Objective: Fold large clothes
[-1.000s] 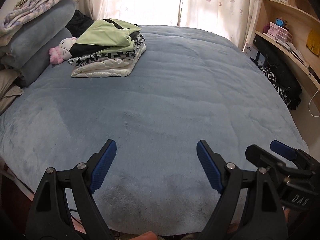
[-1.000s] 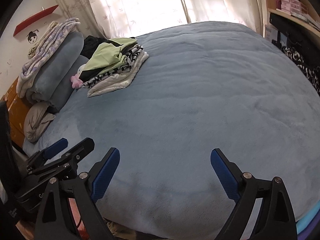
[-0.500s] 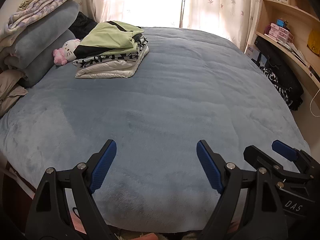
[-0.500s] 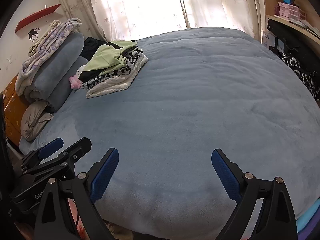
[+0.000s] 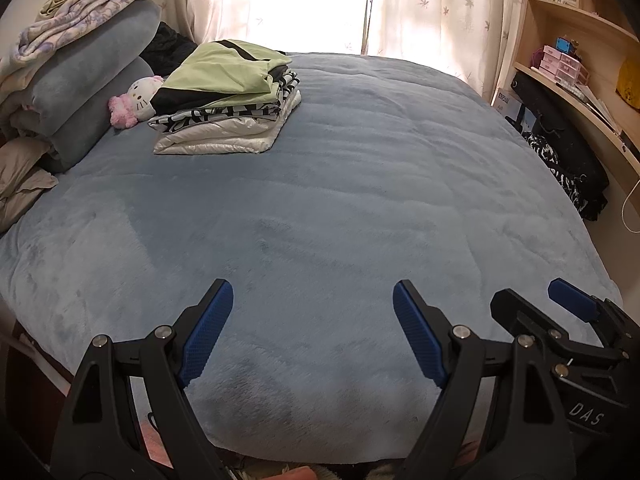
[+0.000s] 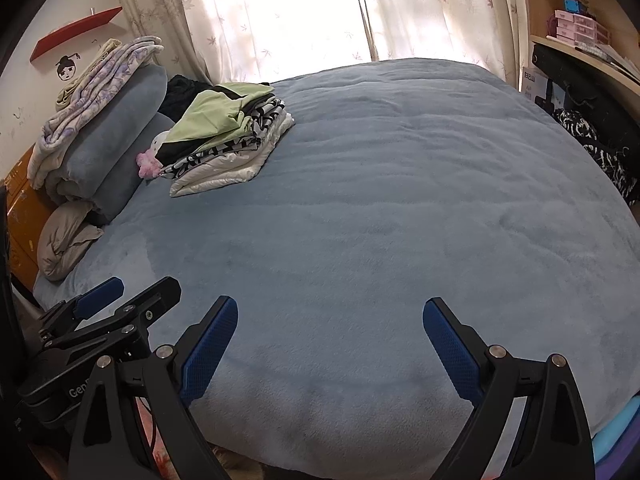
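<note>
A stack of folded clothes [image 5: 228,100] [image 6: 224,140], pale green and black on top, black-and-white print and white beneath, lies at the far left of the blue bed cover [image 5: 340,208] [image 6: 380,208]. My left gripper [image 5: 312,316] hovers open over the bed's near edge with nothing between its blue pads. My right gripper [image 6: 330,332] stands open beside it, also empty. Each gripper shows in the other's view: the right gripper [image 5: 560,320] at the lower right of the left wrist view, the left gripper [image 6: 120,300] at the lower left of the right wrist view.
Rolled blue blankets with a floral quilt [image 5: 80,64] and a pink-and-white plush toy [image 5: 134,100] sit at the far left. Beige pillows [image 6: 64,240] lie at the left edge. Curved wooden shelves [image 5: 576,80] and dark bags [image 5: 568,160] line the right side. Bright curtains [image 5: 320,4] hang behind.
Both views have shifted a little, so the clothes stack sits slightly lower and further right in frame. Both grippers stay open and empty.
</note>
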{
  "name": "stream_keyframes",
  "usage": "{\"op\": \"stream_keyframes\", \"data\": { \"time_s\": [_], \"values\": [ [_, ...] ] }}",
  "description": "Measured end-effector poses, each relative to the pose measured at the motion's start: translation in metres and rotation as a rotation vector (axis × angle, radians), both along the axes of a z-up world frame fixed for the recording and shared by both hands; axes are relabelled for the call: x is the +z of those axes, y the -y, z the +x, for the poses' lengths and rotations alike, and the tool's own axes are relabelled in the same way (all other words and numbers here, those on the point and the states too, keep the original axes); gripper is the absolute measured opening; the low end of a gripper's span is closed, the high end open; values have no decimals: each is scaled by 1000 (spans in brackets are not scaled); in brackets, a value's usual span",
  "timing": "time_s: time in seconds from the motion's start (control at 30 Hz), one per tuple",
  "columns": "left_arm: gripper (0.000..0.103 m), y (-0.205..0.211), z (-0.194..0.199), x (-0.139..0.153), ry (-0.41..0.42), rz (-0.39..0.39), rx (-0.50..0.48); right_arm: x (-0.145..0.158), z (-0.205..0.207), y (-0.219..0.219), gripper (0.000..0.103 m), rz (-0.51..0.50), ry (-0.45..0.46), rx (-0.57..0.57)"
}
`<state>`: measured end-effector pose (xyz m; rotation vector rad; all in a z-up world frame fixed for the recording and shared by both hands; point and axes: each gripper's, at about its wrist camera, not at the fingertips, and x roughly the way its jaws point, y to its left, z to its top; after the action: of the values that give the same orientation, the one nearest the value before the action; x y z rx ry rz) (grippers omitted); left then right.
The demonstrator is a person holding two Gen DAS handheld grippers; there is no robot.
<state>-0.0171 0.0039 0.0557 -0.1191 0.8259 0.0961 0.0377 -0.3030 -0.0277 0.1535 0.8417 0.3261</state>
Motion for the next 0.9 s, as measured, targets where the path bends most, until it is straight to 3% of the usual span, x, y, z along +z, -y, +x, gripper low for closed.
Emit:
{"op": "stream_keyframes", "data": {
  "time_s": [0.9],
  "values": [
    [80,4,2,-6,-15,12,10,-1,7,-1,95,-5,-4,-2]
  ]
}}
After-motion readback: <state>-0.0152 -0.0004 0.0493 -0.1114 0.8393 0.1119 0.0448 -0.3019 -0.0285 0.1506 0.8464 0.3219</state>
